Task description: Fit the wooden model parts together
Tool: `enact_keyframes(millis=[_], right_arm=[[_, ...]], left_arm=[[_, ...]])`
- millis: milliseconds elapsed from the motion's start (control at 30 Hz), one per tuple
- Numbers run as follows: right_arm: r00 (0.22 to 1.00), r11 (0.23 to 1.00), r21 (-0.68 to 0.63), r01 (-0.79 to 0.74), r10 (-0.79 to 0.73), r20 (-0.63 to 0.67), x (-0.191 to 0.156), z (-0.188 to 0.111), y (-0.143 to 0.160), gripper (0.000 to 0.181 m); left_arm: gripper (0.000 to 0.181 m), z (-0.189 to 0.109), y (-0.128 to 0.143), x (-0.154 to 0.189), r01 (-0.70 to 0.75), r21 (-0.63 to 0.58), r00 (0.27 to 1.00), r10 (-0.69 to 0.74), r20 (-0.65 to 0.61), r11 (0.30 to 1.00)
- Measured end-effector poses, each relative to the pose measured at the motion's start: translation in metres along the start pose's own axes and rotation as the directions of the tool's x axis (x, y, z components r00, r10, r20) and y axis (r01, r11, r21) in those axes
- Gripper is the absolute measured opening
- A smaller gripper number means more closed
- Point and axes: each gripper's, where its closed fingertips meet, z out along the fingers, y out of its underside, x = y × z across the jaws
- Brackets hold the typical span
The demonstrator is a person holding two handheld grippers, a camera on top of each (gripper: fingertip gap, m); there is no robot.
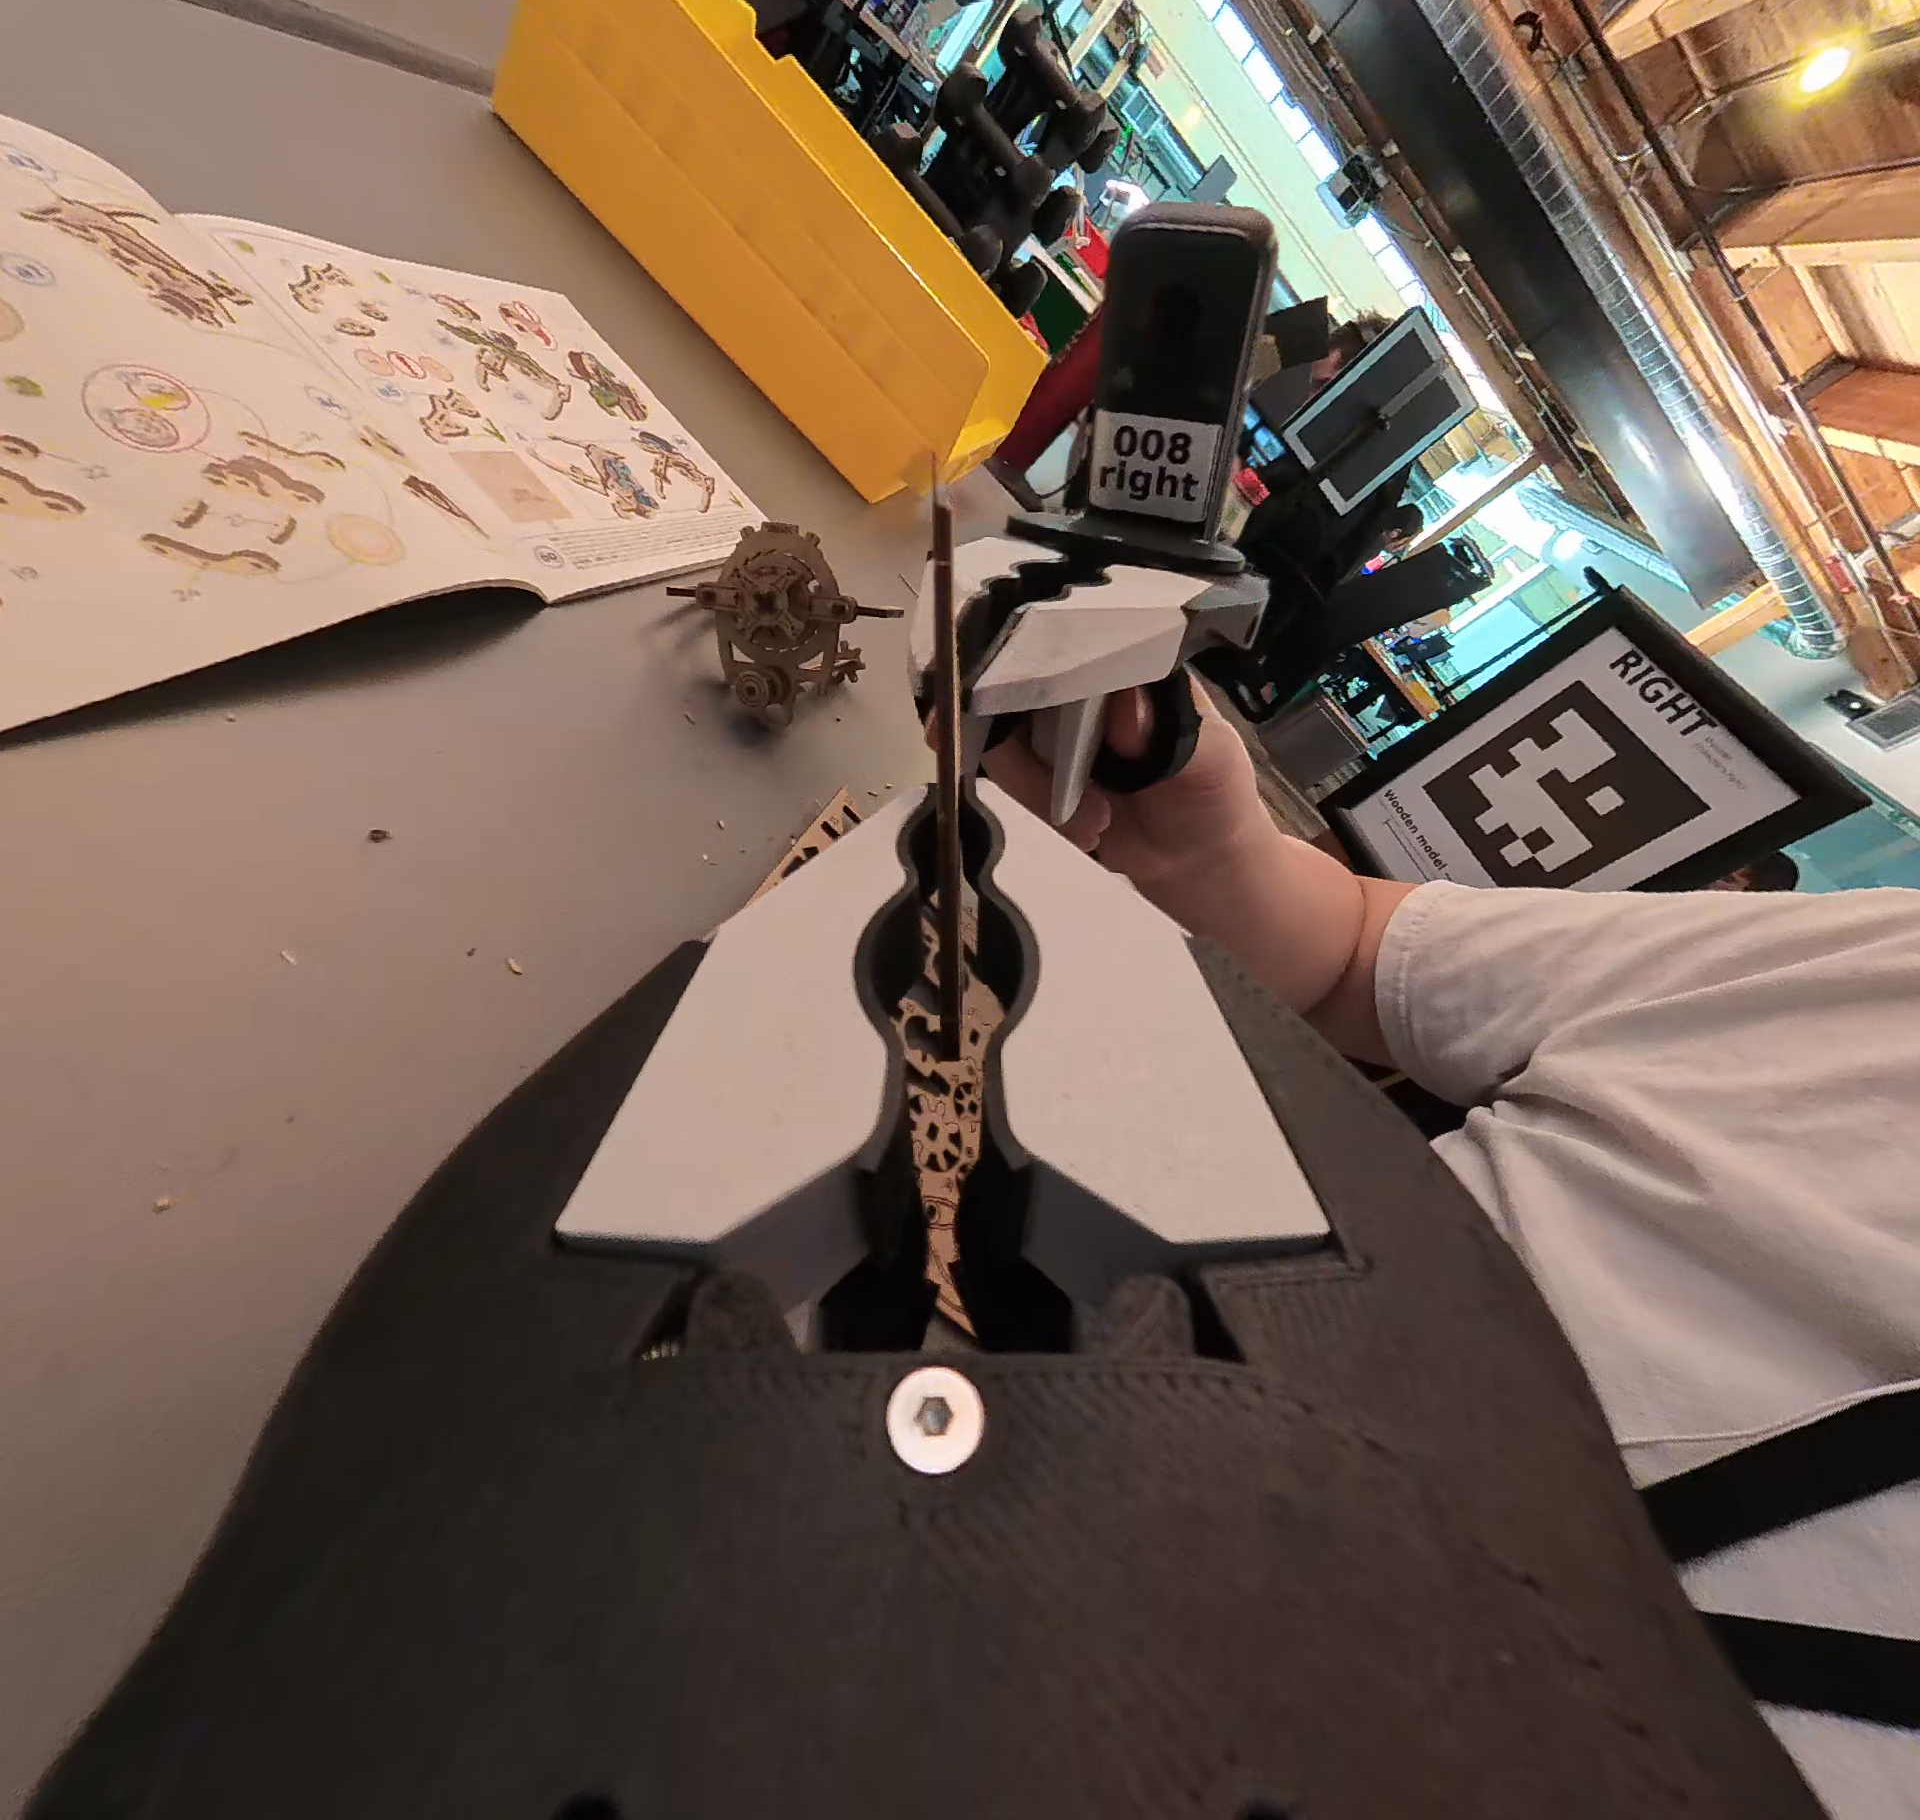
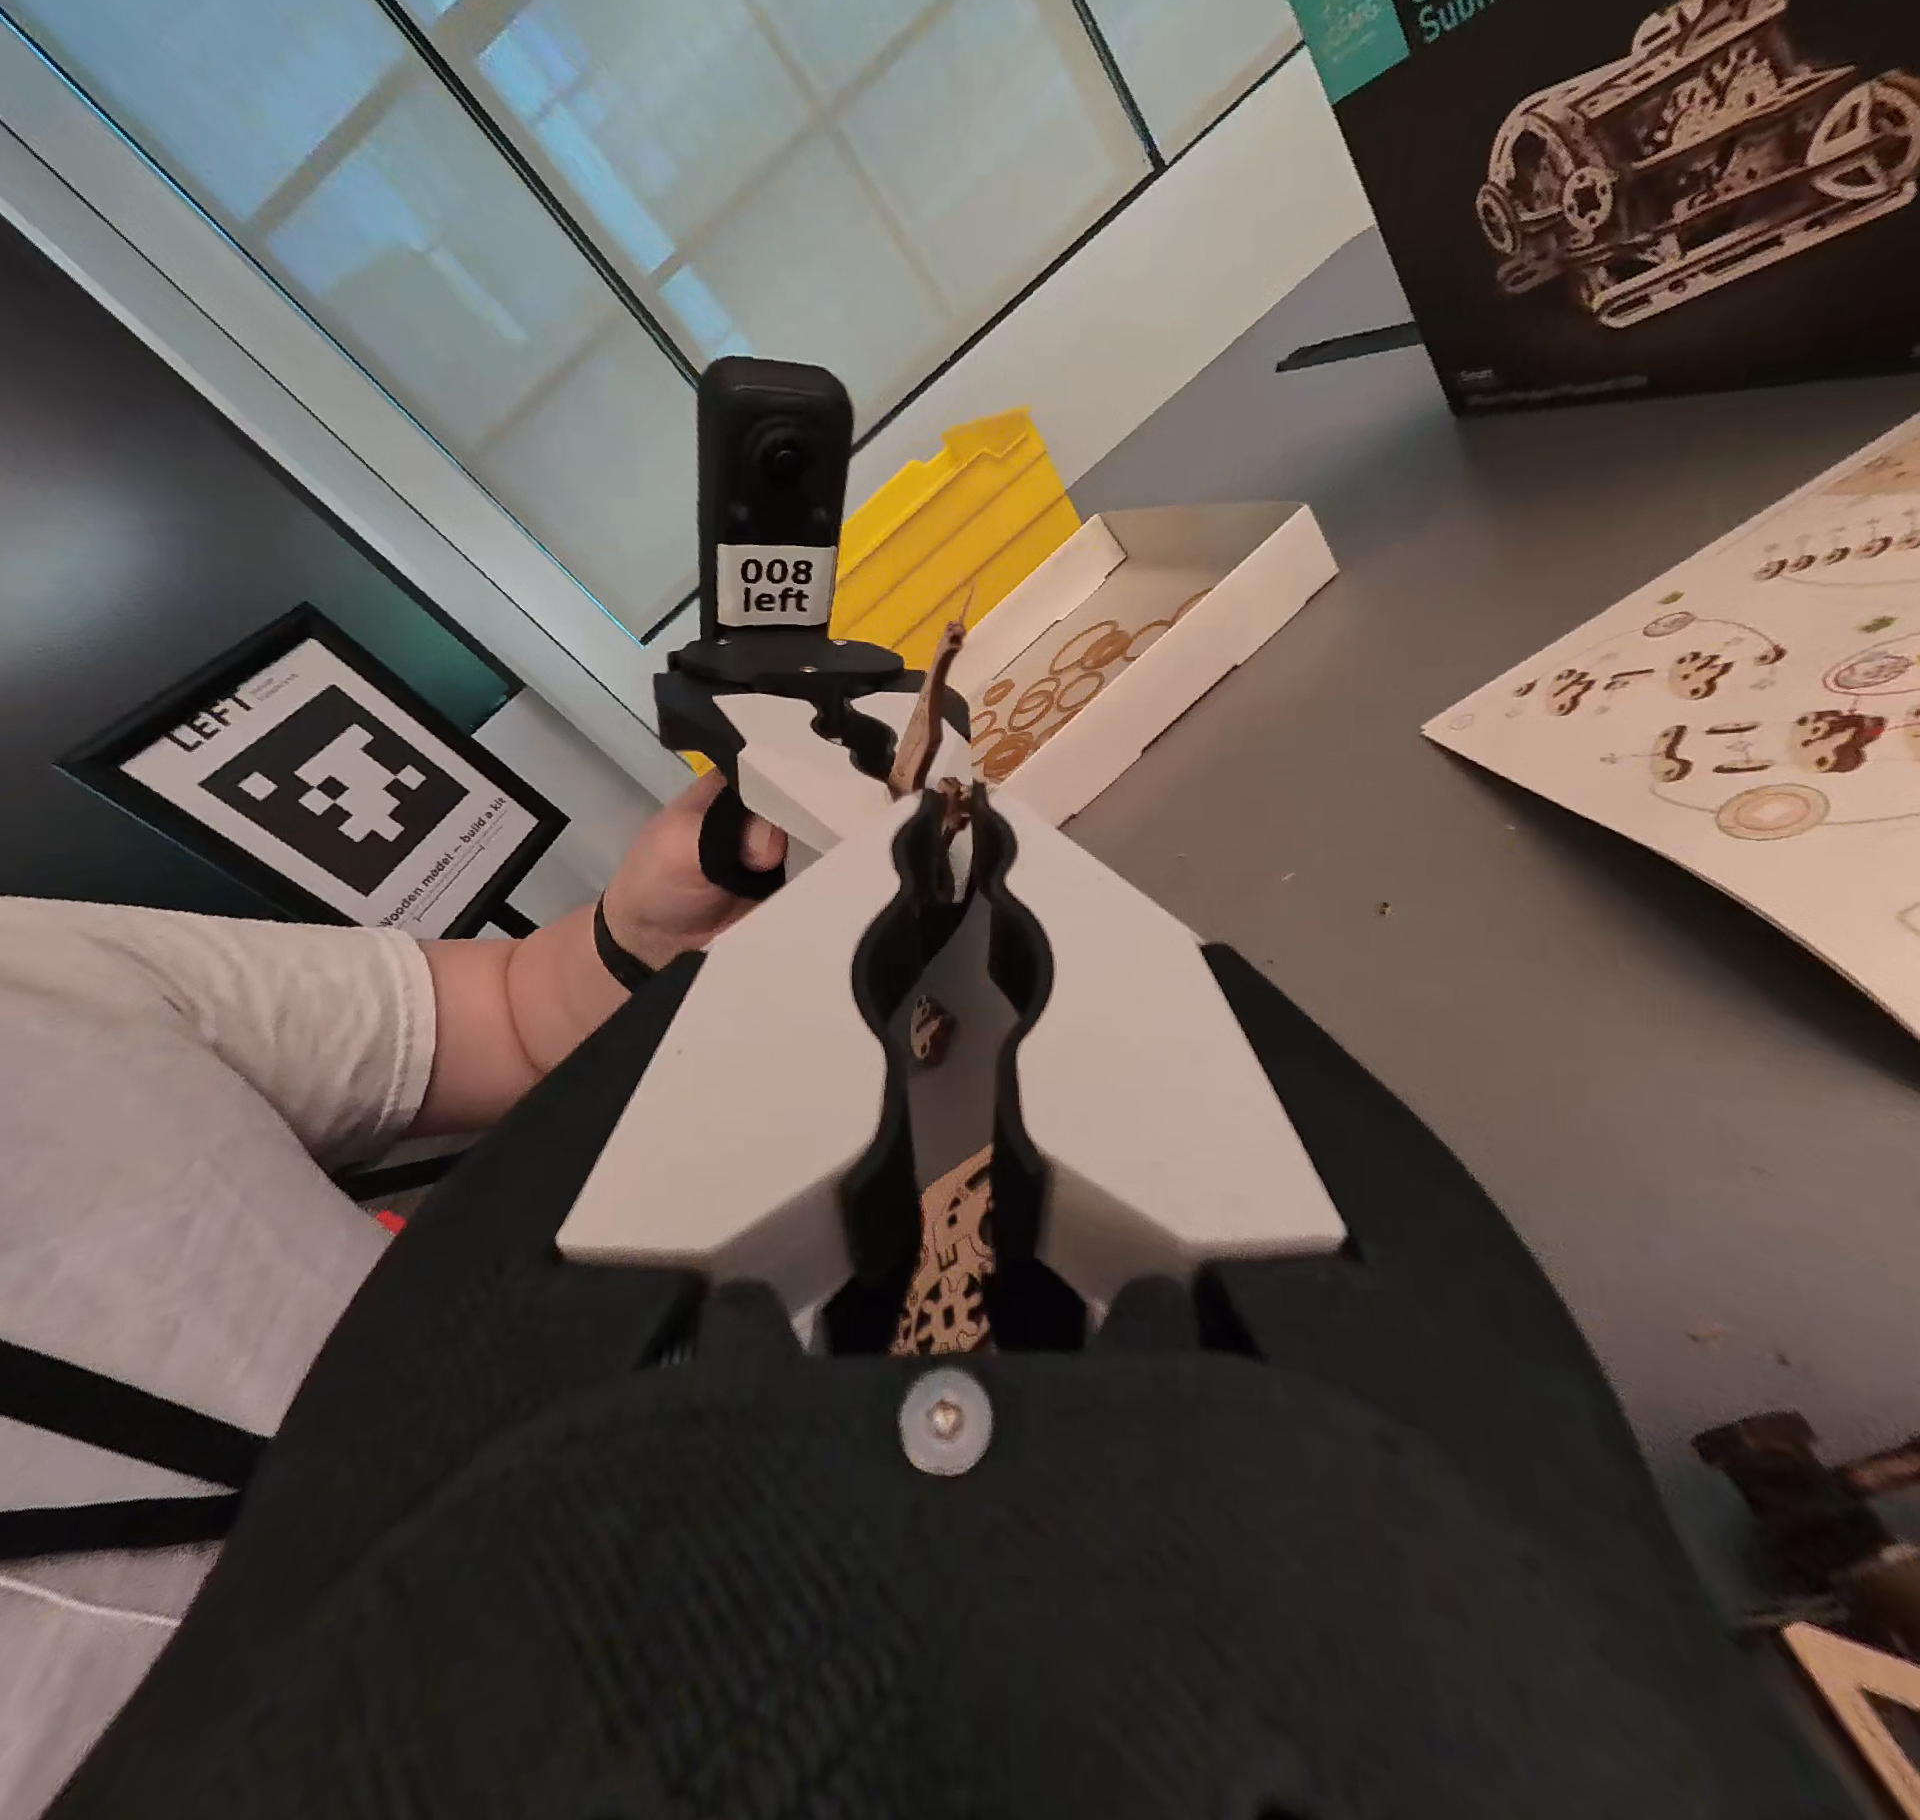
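Observation:
A thin flat wooden part [image 1: 938, 565] stands edge-on, held above the grey table. My left gripper [image 1: 945, 814] is shut on its lower portion. My right gripper [image 1: 940, 648] comes in from the right and is pinched shut on the same part higher up. In the right wrist view my right gripper [image 2: 951, 804] clamps a small brown bit of wood at its tips, right against the flat part [image 2: 928, 721] that the left gripper [image 2: 894, 742] holds upright. Whether that bit is a separate piece I cannot tell. A finished wooden gear assembly [image 1: 774, 627] stands on the table beyond.
An open instruction booklet [image 1: 312, 420] lies to the left and a yellow bin [image 1: 748, 191] behind it. A wooden sheet cut with gears [image 2: 951, 1251] lies under the grippers. A white tray of ring parts [image 2: 1195, 607] and the dark kit box [image 2: 1662, 160] stand farther off. The grippers are tip to tip, or close to it.

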Motion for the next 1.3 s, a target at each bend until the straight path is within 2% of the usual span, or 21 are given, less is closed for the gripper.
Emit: enact_keyframes(millis=[467, 733, 900, 1067, 1200, 1300], right_arm=[[0.996, 0.996, -0.024, -0.088, 0.088, 0.002, 0.005, 0.002, 0.007, 0.004], [0.998, 0.999, 0.009, -0.050, 0.050, -0.044, 0.005, 0.001, 0.006, 0.004], [0.994, 0.998, 0.051, -0.040, 0.045, -0.100, 0.008, 0.001, 0.005, 0.004], [0.990, 0.998, 0.047, 0.042, -0.035, -0.135, 0.007, 0.001, 0.005, 0.005], [0.953, 0.975, -0.012, 0.223, -0.220, -0.210, 0.006, 0.002, 0.005, 0.006], [0.905, 0.942, -0.066, 0.330, -0.336, -0.261, 0.007, 0.002, 0.006, 0.006]], left_arm=[[0.000, 0.002, 0.003, -0.006, -0.060, -0.018, 0.995, 0.061, 0.075, 0.998], [0.000, 0.003, 0.003, -0.007, -0.252, -0.053, 0.947, 0.258, 0.192, 0.966], [0.000, 0.003, 0.002, -0.011, -0.299, -0.064, 0.920, 0.306, 0.246, 0.952], [0.000, 0.002, 0.001, -0.010, -0.291, -0.057, 0.922, 0.296, 0.248, 0.955], [0.000, 0.002, 0.001, -0.009, -0.196, -0.022, 0.962, 0.197, 0.190, 0.980], [0.000, 0.002, 0.001, -0.008, -0.174, -0.017, 0.969, 0.174, 0.176, 0.985]])
